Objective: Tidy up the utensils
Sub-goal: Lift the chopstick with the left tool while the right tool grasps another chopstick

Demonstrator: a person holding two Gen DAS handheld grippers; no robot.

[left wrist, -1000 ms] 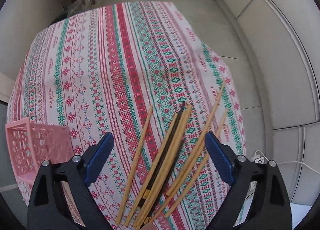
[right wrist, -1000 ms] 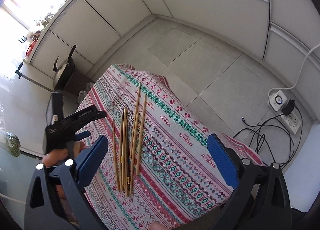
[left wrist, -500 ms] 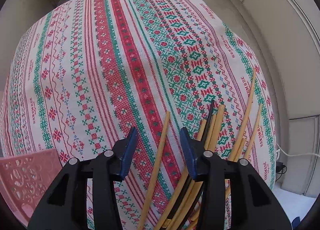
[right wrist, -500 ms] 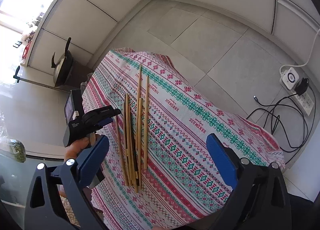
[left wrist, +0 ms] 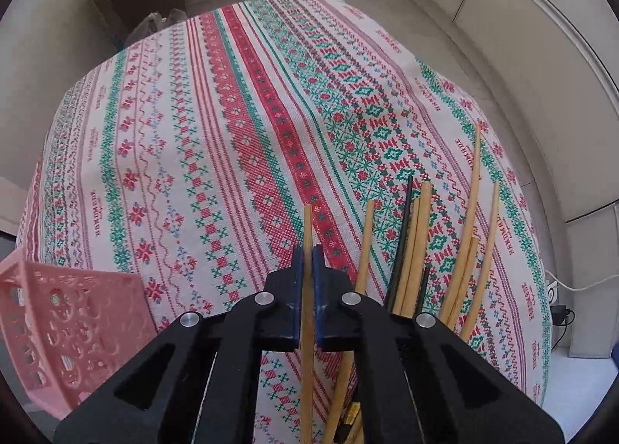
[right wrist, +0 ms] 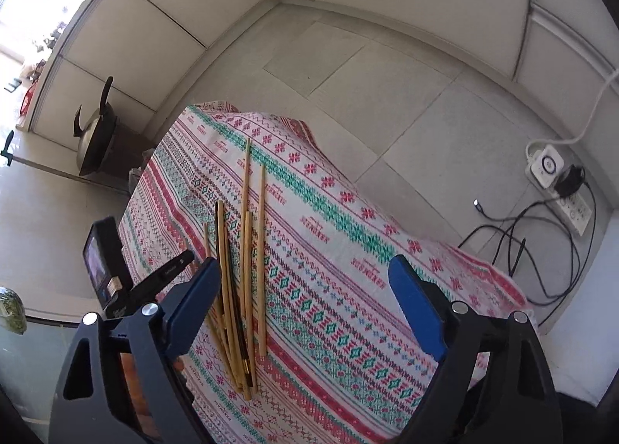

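Note:
My left gripper (left wrist: 307, 255) is shut on a single wooden chopstick (left wrist: 307, 227), which runs between the blue pads and sticks out ahead over the patterned tablecloth (left wrist: 232, 127). Several more wooden chopsticks (left wrist: 414, 250) and a dark one (left wrist: 402, 235) lie in a loose bundle to its right. In the right wrist view the bundle of chopsticks (right wrist: 247, 250) lies on the cloth, with my left gripper (right wrist: 182, 264) at its left side. My right gripper (right wrist: 303, 304) is open and empty, above the near end of the table.
A pink perforated basket (left wrist: 65, 324) stands at the table's near left corner. A dark stand with a pan (right wrist: 94, 138) is beyond the far left of the table. A power strip and cables (right wrist: 557, 188) lie on the floor to the right.
My left gripper has shut on the leftmost wooden chopstick, taken from beside the bundle. The right gripper has stayed open, drifting slightly.

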